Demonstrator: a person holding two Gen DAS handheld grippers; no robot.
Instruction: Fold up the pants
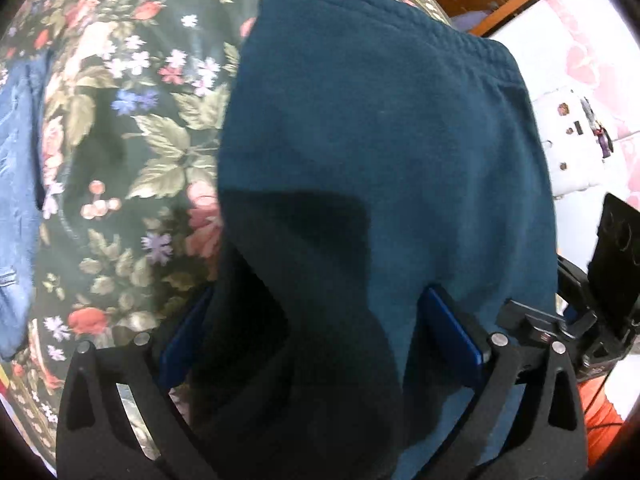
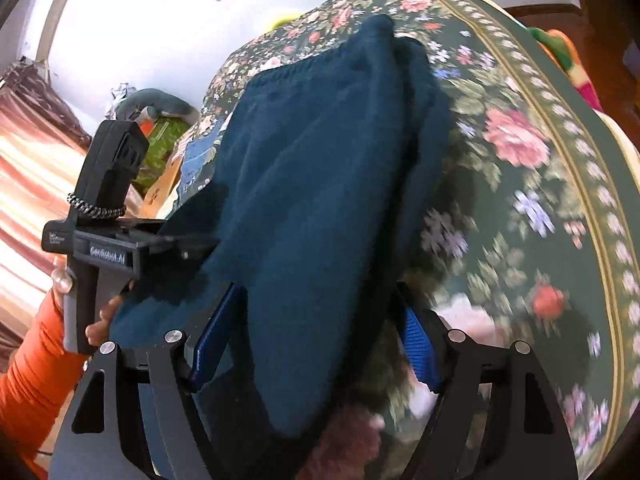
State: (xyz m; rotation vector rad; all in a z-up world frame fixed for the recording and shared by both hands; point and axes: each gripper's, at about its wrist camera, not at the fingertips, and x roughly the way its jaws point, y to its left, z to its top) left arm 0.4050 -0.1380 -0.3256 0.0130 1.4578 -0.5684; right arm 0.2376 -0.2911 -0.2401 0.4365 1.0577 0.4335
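Dark teal pants (image 1: 380, 140) lie folded on the floral bedspread (image 1: 132, 140), waistband at the far end. My left gripper (image 1: 320, 296) points steeply down over their near end. Its blue pads (image 1: 452, 328) stand wide apart, with cloth between them and no pad pressing on it. In the right wrist view the same pants (image 2: 320, 180) run away from my right gripper (image 2: 316, 292). That gripper is open too: its left pad (image 2: 216, 332) lies against the cloth and its right pad (image 2: 420, 348) is clear of it. The left gripper's body (image 2: 108, 200) shows at the left, held by a hand with an orange sleeve (image 2: 32, 360).
Blue jeans (image 1: 16, 180) lie on the bedspread to the left of the teal pants. The bedspread's bordered edge (image 2: 592, 184) curves down the right, with a bright cloth item (image 2: 560, 52) beyond it. A green box (image 2: 160, 148) and a striped curtain (image 2: 28, 184) stand beyond the bed's left side.
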